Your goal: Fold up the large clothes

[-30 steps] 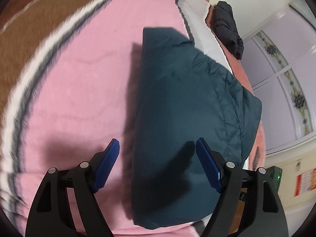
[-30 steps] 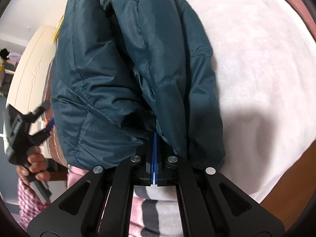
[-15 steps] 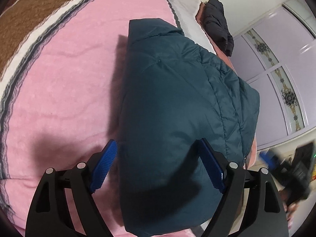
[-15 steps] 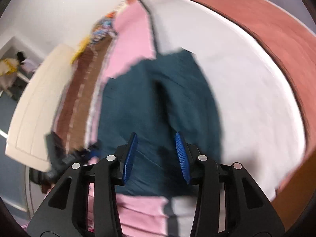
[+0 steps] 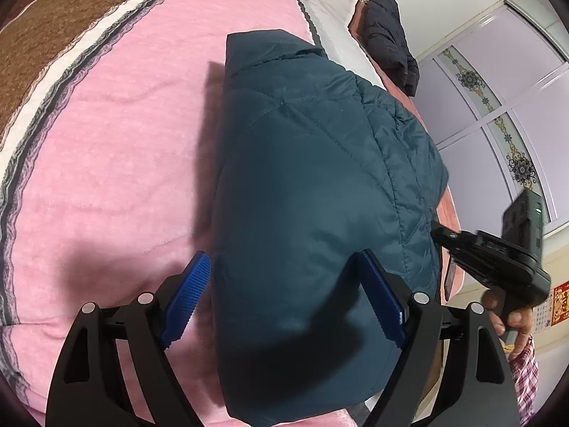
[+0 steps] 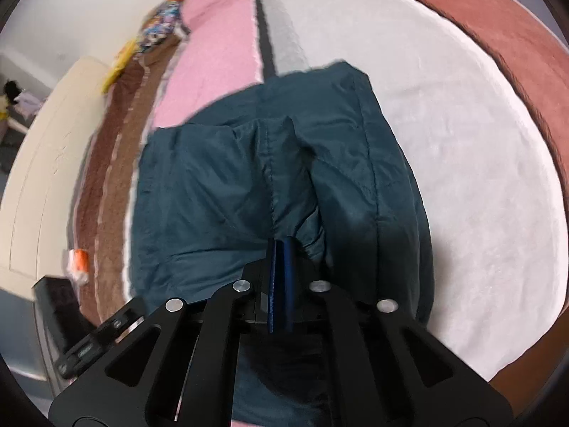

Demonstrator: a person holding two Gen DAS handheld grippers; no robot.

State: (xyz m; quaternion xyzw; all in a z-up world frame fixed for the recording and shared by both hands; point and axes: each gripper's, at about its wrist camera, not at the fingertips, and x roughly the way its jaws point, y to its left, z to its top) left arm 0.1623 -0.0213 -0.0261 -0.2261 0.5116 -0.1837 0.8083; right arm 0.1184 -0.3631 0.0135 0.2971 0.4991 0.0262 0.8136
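A dark teal quilted jacket [image 5: 313,192] lies folded on a pink, white and brown bedspread [image 5: 117,135]. My left gripper [image 5: 284,291] is open, its blue pads either side of the jacket's near edge, just above it. In the right wrist view the same jacket [image 6: 213,192] lies across the pink and white bands of the bedspread. My right gripper [image 6: 281,245] is shut, its pads pressed together at a fold of the jacket's near side; whether cloth is pinched between them is unclear. The right gripper also shows in the left wrist view [image 5: 498,249].
A black jacket [image 5: 387,35] lies at the far end of the bed. Lilac wardrobe doors [image 5: 498,82] stand to the right. A cream headboard [image 6: 46,178] and colourful packets [image 6: 160,32] lie along the left of the right wrist view.
My right gripper was shut at the jacket a second ago, opened and pulled back half a second ago, and is shut again at its near fold. My left gripper came closer over the jacket.
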